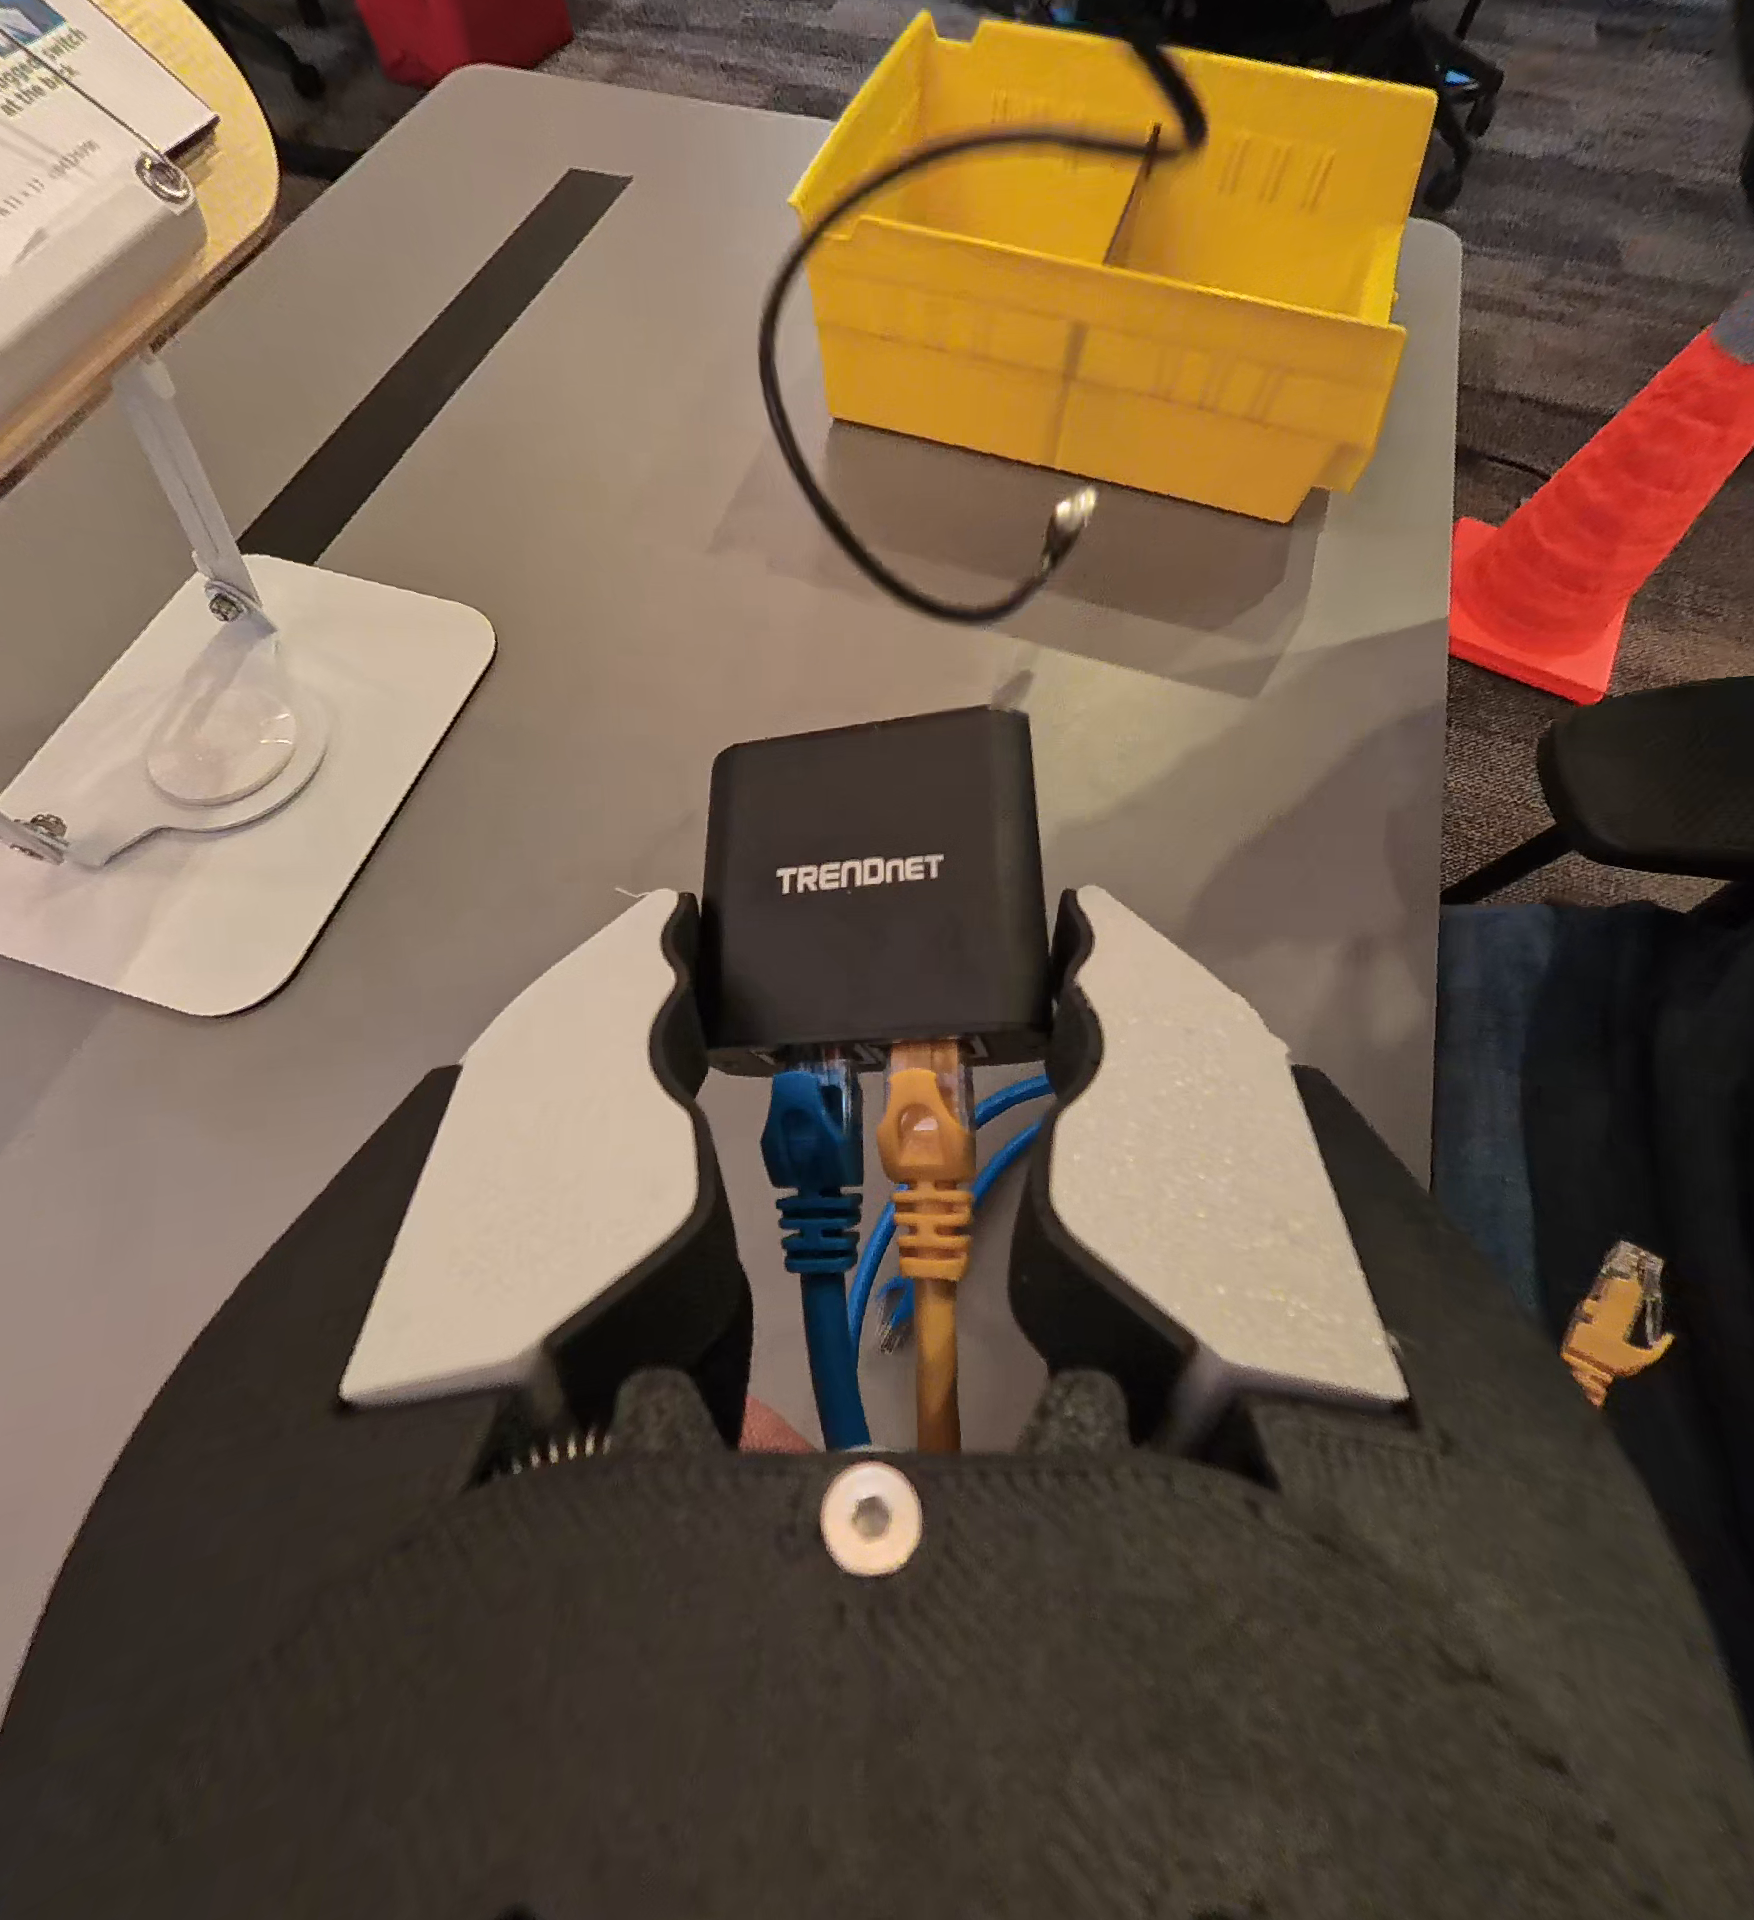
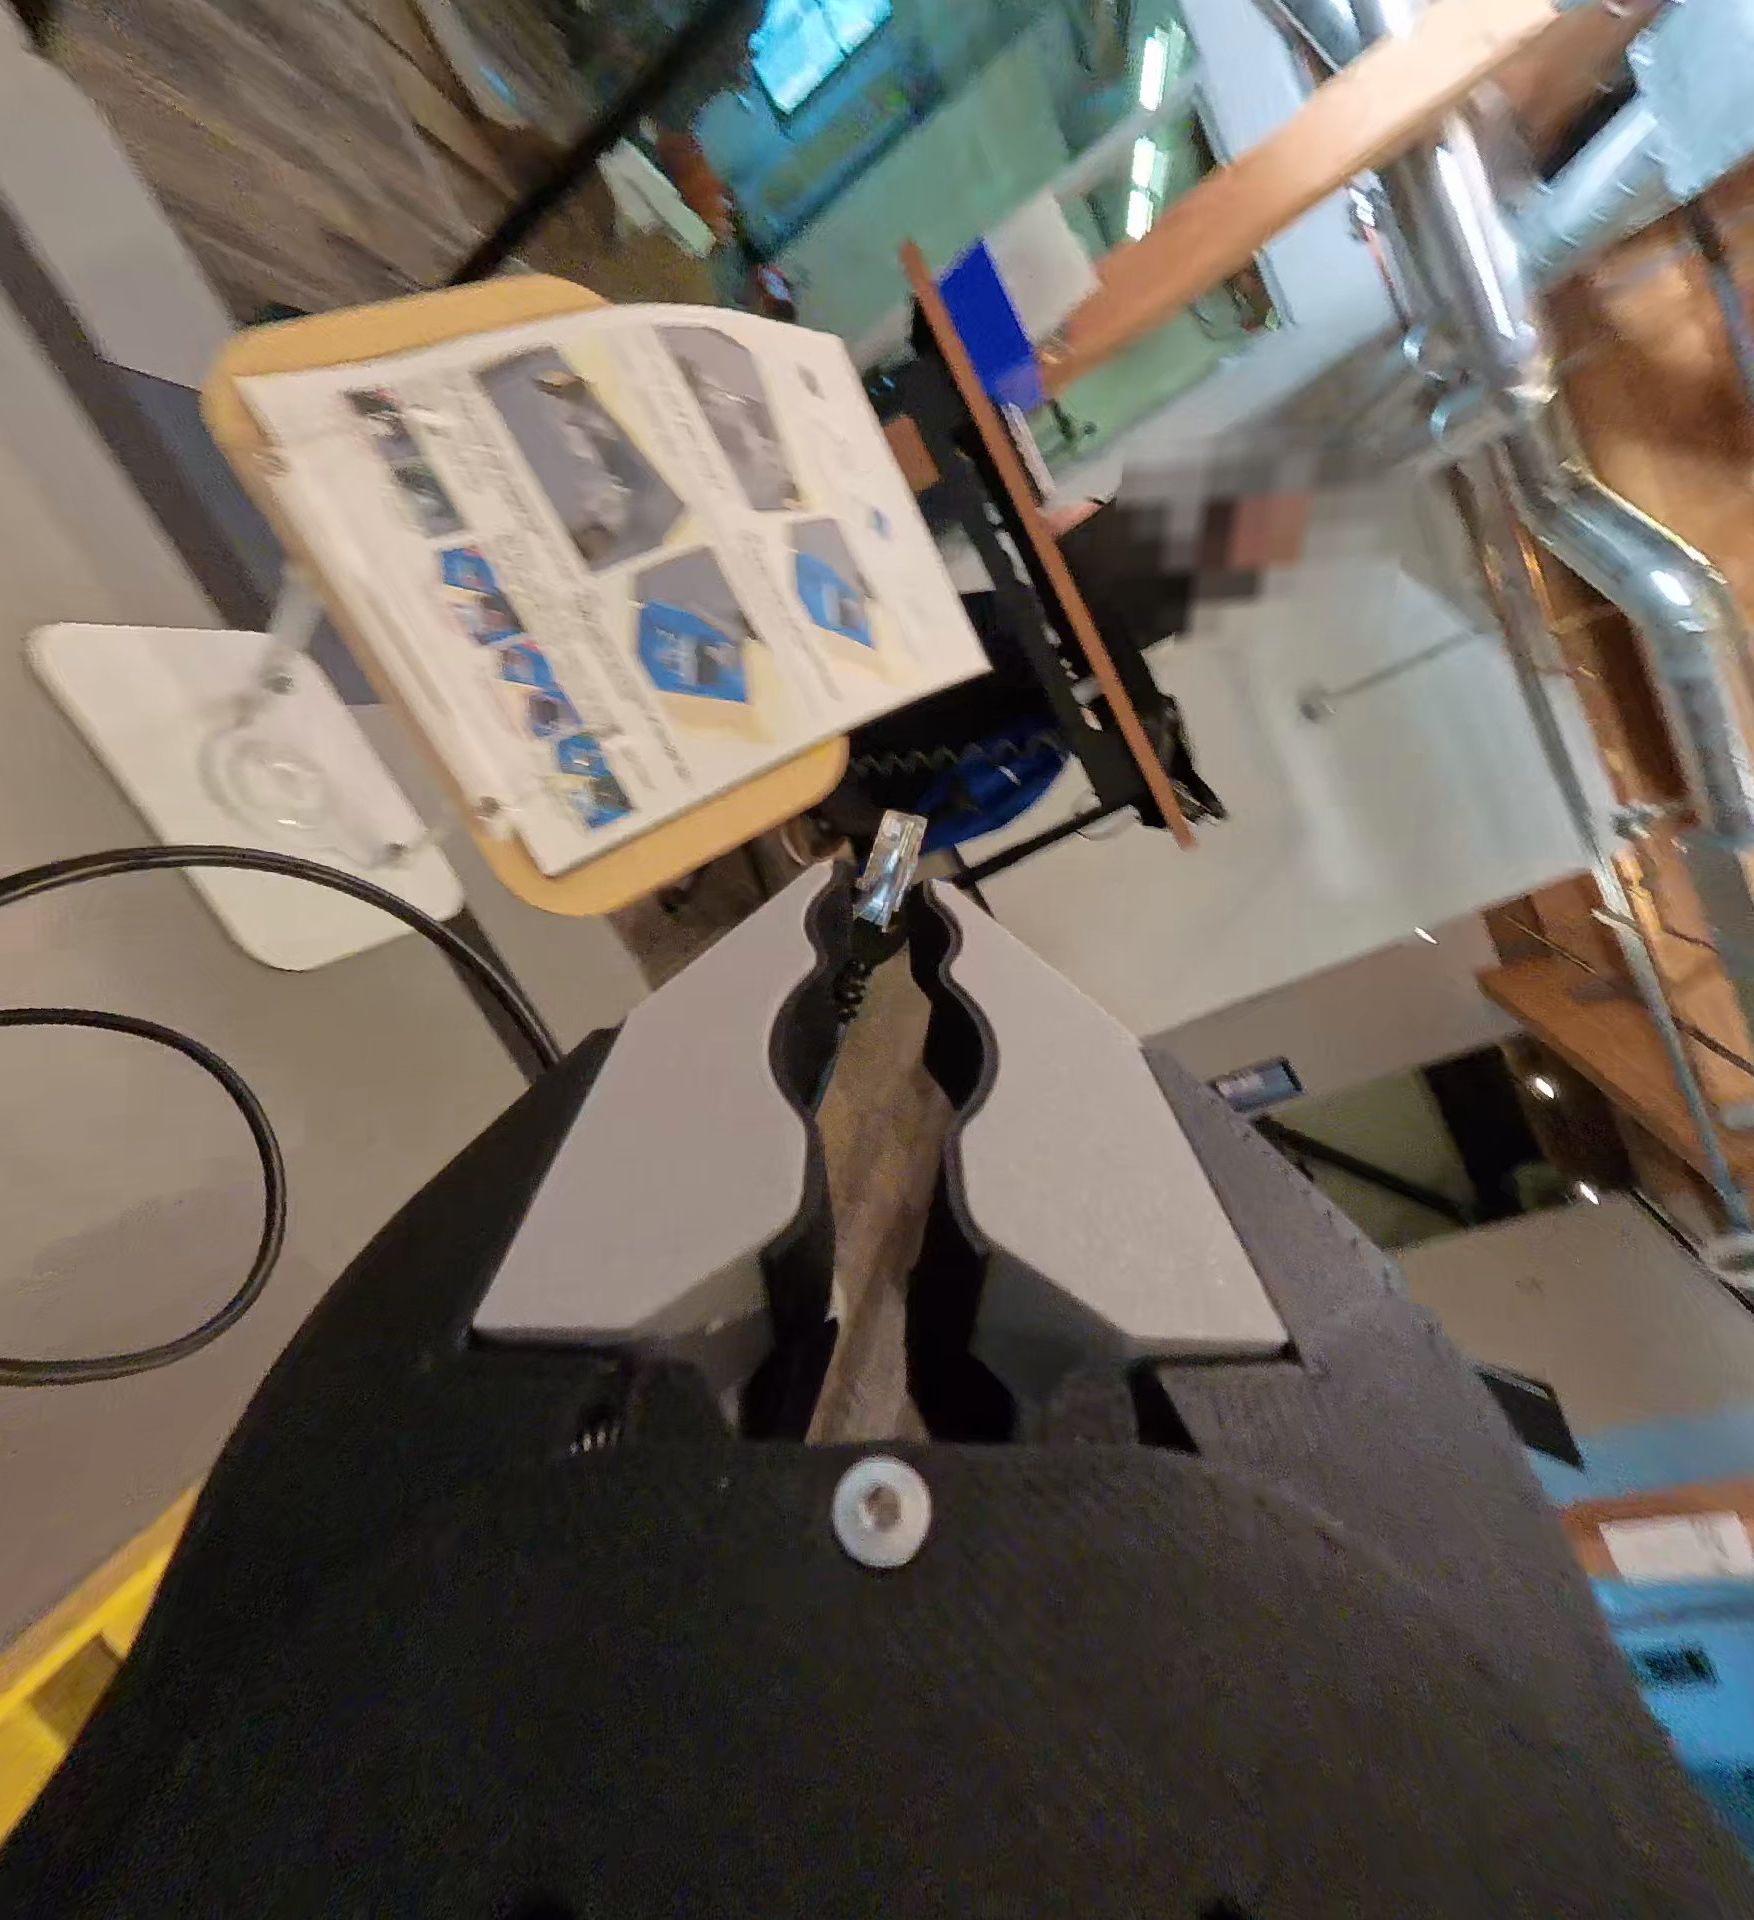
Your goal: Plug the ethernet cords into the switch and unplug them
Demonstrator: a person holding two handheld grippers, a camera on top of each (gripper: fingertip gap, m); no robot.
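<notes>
The small black plastic network switch (image 1: pixel 873 883) is held up off the grey counter (image 1: pixel 561 582), pinched by its two sides between the jaws of the left gripper (image 1: pixel 875 971), with its port face turned back toward the holder so the sockets are easy to reach. Two cords are seated there side by side: a blue ethernet cord (image 1: pixel 813 1164) on the left and an orange-yellow ethernet cord (image 1: pixel 927 1164) next to it, both trailing down between the jaws. The right gripper (image 2: pixel 881 914) has its jaws narrowed on the black ethernet cord (image 2: pixel 868 935) just behind its clear plug, which pokes out past the tips, a grip that I'd guess suits steering it into a free port. A thin black cable (image 1: pixel 800 343) loops in the air before the yellow plastic divided bin (image 1: pixel 1112 281). To the left a paper instruction sheet on a wooden board (image 2: pixel 582 592) stands on a white stand (image 1: pixel 218 810).
</notes>
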